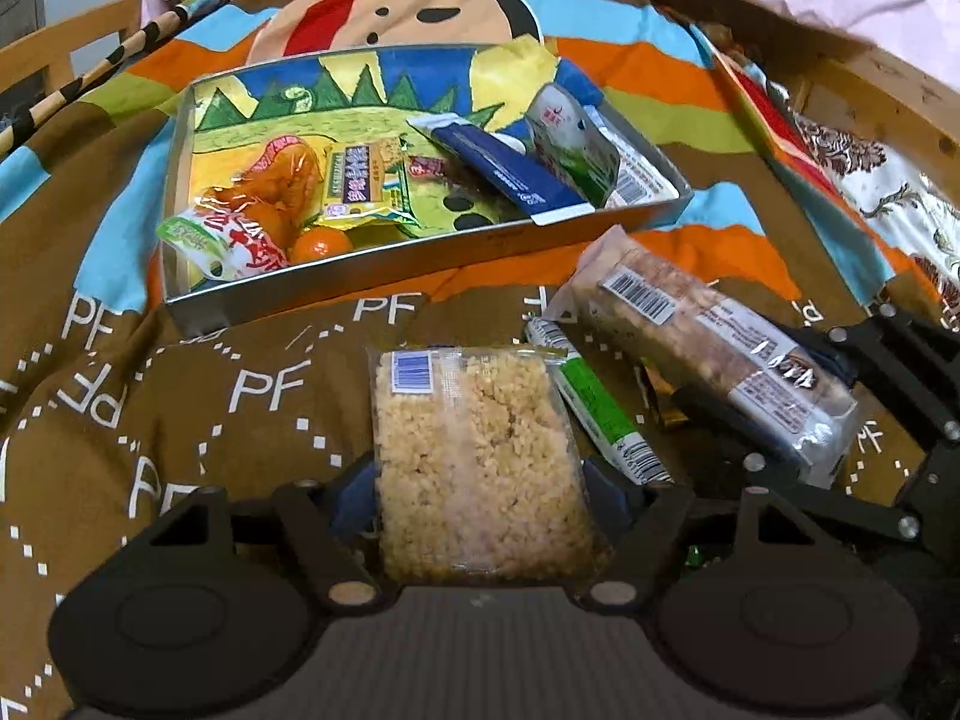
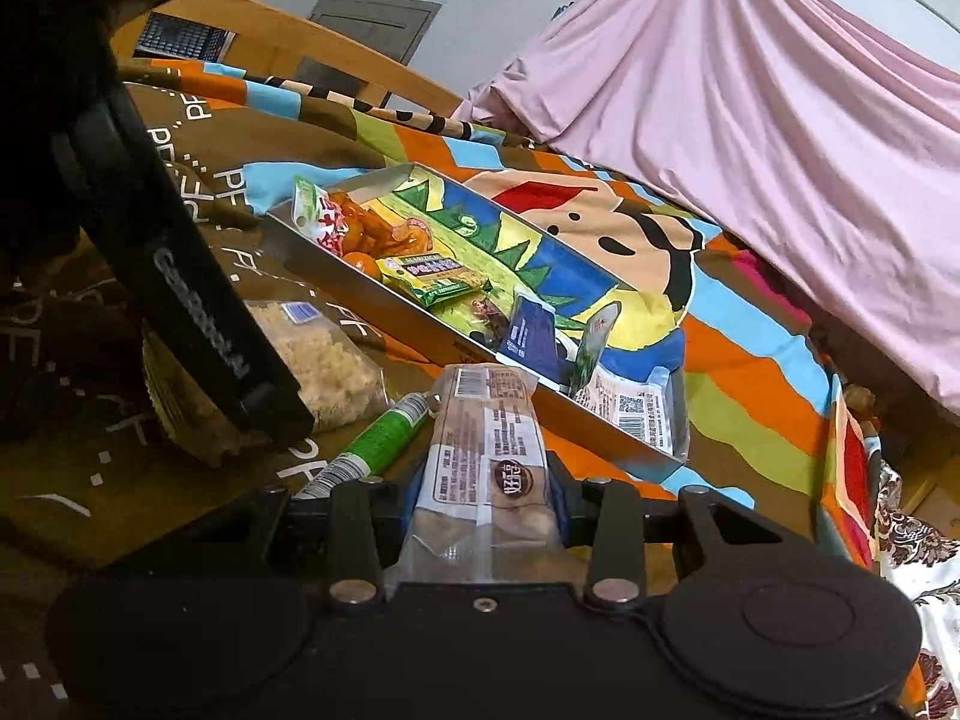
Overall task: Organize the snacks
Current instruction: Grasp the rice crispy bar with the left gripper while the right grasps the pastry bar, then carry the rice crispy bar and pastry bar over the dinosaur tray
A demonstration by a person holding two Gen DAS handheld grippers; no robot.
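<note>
The left gripper (image 1: 480, 480) was pinched on a clear packet of puffed rice cake (image 1: 477, 468), its blue pads pressing the packet's two long sides and holding it above the brown printed blanket (image 1: 180, 420). The right gripper (image 2: 486, 504) was clamped on a long nut bar in a clear wrapper (image 2: 486, 450), with the bar's barcoded end pointing forward toward the tray (image 2: 600, 420). In the left wrist view that same bar (image 1: 714, 348) sat tilted to the right of the rice cake, held in the right gripper (image 1: 798, 414). A green-and-white stick pack (image 1: 594, 402) lay on the blanket between the two held snacks. Just beyond them stood the shallow metal tray (image 1: 420, 264), its floor printed with a bright cartoon scene. Inside lay an orange wrapped snack (image 1: 282, 180), a red-and-green pouch (image 1: 222, 246), a small orange fruit (image 1: 318, 246), a yellow-green packet (image 1: 360, 180), a dark blue sachet (image 1: 510, 168), a white-and-green pouch (image 1: 570, 144) and a white barcoded packet (image 1: 636, 174). A pink sheet (image 2: 750, 120) was draped behind the blanket.
</note>
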